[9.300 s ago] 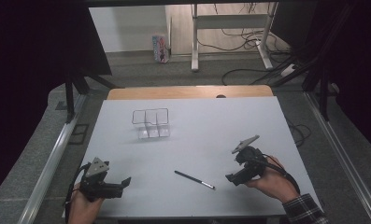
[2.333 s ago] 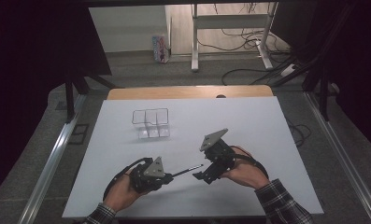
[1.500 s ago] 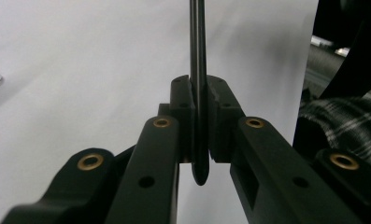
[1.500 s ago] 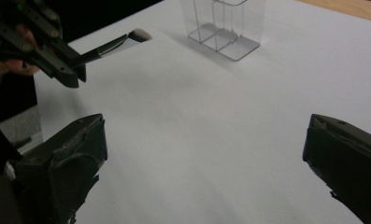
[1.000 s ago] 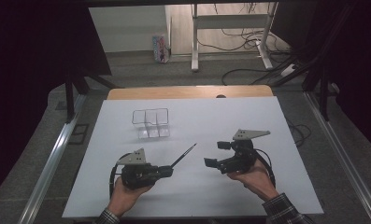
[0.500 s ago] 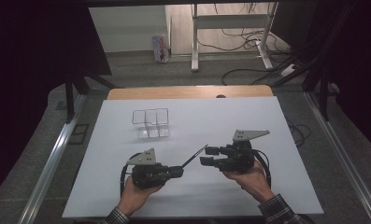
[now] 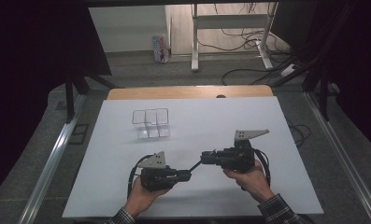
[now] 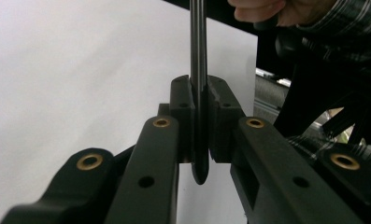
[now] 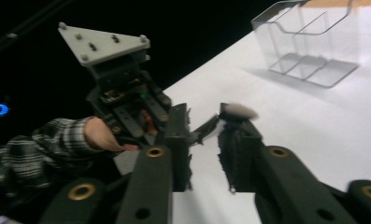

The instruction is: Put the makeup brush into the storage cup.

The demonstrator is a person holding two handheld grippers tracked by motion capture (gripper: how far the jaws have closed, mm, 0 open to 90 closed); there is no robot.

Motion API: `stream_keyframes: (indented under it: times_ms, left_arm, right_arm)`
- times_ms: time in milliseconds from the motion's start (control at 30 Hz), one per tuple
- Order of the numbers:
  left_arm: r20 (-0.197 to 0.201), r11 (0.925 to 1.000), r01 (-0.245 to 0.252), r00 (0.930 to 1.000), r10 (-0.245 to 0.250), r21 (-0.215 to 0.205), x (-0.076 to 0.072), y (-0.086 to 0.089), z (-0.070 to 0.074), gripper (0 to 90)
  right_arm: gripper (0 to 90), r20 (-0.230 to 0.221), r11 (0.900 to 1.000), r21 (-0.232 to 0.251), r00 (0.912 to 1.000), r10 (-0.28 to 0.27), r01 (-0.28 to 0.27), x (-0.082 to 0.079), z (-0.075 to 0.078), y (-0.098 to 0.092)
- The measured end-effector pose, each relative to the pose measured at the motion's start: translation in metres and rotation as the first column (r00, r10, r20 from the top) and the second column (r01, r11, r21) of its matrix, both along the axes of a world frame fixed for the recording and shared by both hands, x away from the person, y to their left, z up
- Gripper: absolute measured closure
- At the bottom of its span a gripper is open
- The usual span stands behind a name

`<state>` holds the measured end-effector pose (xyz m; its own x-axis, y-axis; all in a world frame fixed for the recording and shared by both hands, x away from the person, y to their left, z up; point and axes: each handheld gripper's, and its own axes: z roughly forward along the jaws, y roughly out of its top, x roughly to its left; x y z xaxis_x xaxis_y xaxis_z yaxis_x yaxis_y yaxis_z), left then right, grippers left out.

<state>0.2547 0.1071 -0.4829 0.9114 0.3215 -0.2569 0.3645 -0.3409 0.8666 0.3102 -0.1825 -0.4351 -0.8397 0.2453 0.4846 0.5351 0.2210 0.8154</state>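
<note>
A thin black pen [image 7: 196,166] hangs above the white table [image 7: 267,121], bridging my two grippers. My left gripper [image 7: 187,175] is shut on one end; in the left gripper view the pen [image 8: 198,70] stands clamped between the pads of my left gripper [image 8: 199,98]. My right gripper [image 7: 205,157] faces it from the right, its jaws just having been closing. In the blurred right gripper view the pen [image 9: 210,123] lies slantwise between the tips of my right gripper [image 9: 204,116], touching both, with its pale end over the right tip.
A clear plastic organiser [image 7: 149,122] with three compartments stands empty behind the grippers; it also appears top right as the organiser [image 9: 309,42]. The table's wooden far edge [image 7: 188,92] borders a floor with cables and a desk frame.
My left gripper carried the pen to the right until its free end reached the right gripper. The right jaws, wide apart before, have drawn in around that end.
</note>
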Motion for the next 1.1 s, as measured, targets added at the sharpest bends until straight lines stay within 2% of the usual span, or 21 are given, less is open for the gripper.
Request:
stream_keyframes:
  times_ms: [133,167,433,567,733,833,1100]
  left_arm:
    - [0.014,0.9996,-0.003,0.9999,0.002,0.029,0.001,-0.002,-0.003,81.0]
    - [0.013,0.9992,-0.008,0.9999,0.007,0.04,0.001,-0.003,-0.003,80.3]
    - [0.028,0.9947,-0.055,0.9982,0.053,0.086,0.001,-0.003,0.002,48.8]
    - [0.025,0.9916,-0.051,0.9985,0.048,0.119,0.001,-0.008,0.0,41.7]
    - [0.025,0.9896,-0.037,0.9991,0.034,0.139,-0.001,-0.014,-0.001,42.0]
    - [0.026,0.9892,-0.034,0.9992,0.031,0.142,-0.001,-0.015,-0.001,45.2]
    - [0.009,0.9908,-0.013,0.9999,0.012,0.135,-0.001,-0.016,-0.001,59.7]
  right_arm:
    - [82.5,-0.043,0.998,0.034,0.998,0.047,-0.045,0.001,0.0,0.0]
    - [82.5,-0.038,0.999,0.024,0.9982,0.045,-0.044,0.0,0.0,0.001]
    - [82.7,0.029,0.997,-0.067,0.9992,0.028,-0.026,-0.002,0.003,0.003]
    - [82.7,0.069,0.992,-0.121,0.9967,0.042,-0.033,-0.005,0.004,0.008]
    - [82.7,0.106,0.981,-0.187,0.9916,0.074,-0.053,-0.009,0.003,0.016]
    - [82.7,0.121,0.973,-0.219,0.9878,0.098,-0.069,-0.012,0.002,0.021]
    - [82.7,0.126,0.96,-0.257,0.9805,0.151,-0.115,-0.017,0.0,0.03]
